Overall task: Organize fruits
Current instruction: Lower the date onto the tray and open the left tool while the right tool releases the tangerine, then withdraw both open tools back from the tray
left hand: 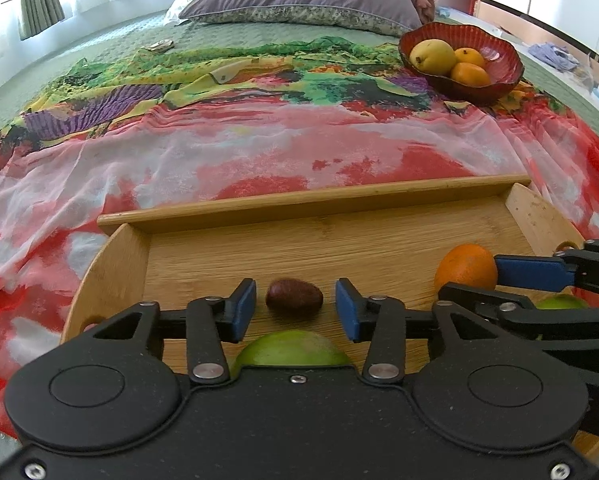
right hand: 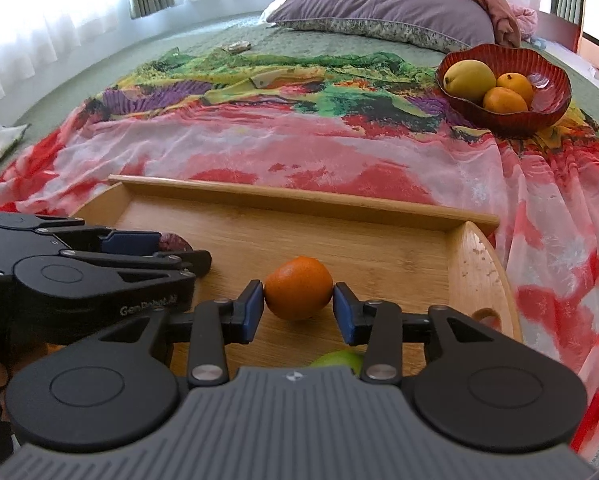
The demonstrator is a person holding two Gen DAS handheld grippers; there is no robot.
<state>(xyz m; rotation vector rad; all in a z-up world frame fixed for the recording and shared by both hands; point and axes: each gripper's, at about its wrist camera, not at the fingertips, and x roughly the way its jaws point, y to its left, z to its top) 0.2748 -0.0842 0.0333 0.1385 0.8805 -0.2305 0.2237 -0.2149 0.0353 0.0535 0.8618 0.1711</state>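
Two grippers hang over a wooden tray [left hand: 327, 216] on the bed: the left gripper [left hand: 295, 306] has its jaws parted, clear of the small dark-brown fruit [left hand: 294, 295] lying between them on the tray floor. The right gripper [right hand: 298, 306] brackets an orange [right hand: 298, 293], jaws narrowly apart and barely off its skin. Farther off, a red bowl [right hand: 547, 114] holds more fruit.

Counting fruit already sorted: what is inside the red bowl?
The red bowl holds a yellow fruit and two oranges. Its floor beneath them and behind its near wall is hidden.
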